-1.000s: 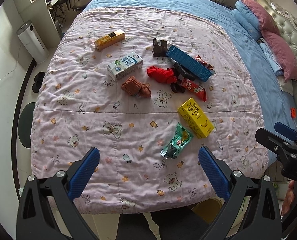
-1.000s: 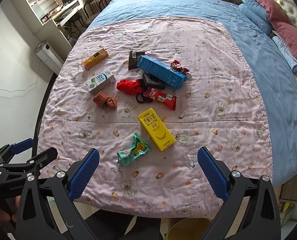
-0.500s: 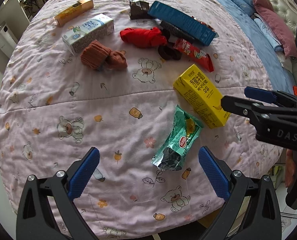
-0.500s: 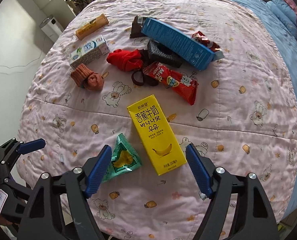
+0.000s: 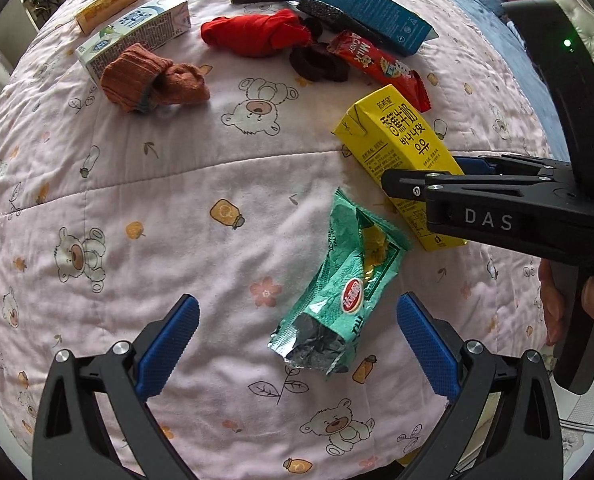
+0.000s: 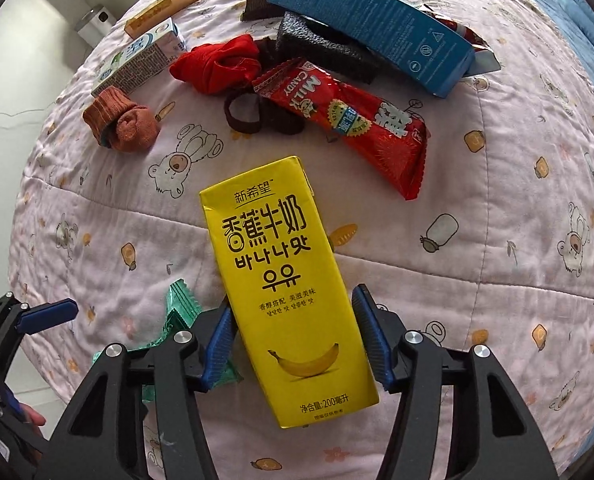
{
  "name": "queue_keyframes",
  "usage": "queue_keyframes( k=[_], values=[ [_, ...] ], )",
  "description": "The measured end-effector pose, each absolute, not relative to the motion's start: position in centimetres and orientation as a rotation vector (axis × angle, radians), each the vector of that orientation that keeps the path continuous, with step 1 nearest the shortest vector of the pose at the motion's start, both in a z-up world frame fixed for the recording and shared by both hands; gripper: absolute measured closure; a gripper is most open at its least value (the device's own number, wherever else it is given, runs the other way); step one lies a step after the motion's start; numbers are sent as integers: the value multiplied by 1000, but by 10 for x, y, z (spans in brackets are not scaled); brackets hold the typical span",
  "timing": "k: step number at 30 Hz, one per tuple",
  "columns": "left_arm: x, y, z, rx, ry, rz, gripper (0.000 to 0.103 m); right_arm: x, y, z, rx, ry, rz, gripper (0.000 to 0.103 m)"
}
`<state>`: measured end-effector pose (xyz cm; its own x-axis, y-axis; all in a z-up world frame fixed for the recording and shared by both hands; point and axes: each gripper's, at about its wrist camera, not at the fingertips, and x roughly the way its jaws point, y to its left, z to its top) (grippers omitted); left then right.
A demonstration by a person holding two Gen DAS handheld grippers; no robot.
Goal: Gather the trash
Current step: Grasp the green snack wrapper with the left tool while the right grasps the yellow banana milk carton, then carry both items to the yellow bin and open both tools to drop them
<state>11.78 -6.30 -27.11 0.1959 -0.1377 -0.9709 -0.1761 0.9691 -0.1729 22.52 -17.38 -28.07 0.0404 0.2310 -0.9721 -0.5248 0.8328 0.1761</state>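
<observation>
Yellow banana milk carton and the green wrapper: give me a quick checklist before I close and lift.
1. Yellow carton sits between the right gripper pads: ok.
2. Right jaws closing, firm contact on both carton sides: cannot tell.
3. Carton clear of the red candy wrapper: ok.
4. Green wrapper between the left gripper pads, jaws wide open: ok.
5. Green wrapper free of the right gripper's finger: not ok, its edge lies under it.
6. Trash bin in view for the drop: not ok, none visible.
</observation>
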Motion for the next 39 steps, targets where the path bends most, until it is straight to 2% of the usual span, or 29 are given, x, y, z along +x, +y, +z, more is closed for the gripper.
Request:
queue_keyframes(
  k=[3, 5, 6, 8, 10, 13, 18, 28, 33, 39],
  values=[
    [127, -72, -280, -270, 1401, -1, 15, 228, -183, -274, -208, 1416, 588, 48],
    [132, -80, -289, -265, 1430, -24, 30, 229, -189, -268, -181, 1412, 587, 48],
    [135, -84, -295, -258, 1453, -34, 46, 229, -192, -265, -171, 1410, 589, 48],
    [139, -90, -303, -221, 1481, -19, 52, 227, -203, -260, -167, 1401, 593, 48],
    [140, -92, -303, -206, 1473, -8, 63, 227, -208, -257, -161, 1396, 589, 48],
    [140, -89, -298, -224, 1472, 5, 75, 225, -215, -252, -120, 1402, 573, 48],
    [138, -92, -274, -198, 1447, 3, 81, 209, -232, -233, -38, 1381, 532, 48],
    [118, -138, -200, -100, 1356, -285, 81, 129, -318, -159, 191, 1283, 261, 48],
    [84, -199, -178, 0, 1364, -487, 81, 51, -386, -140, 310, 1242, 49, 48],
    [14, -303, -183, 122, 1426, -715, 81, -72, -475, -157, 449, 1287, -201, 48]
  ],
)
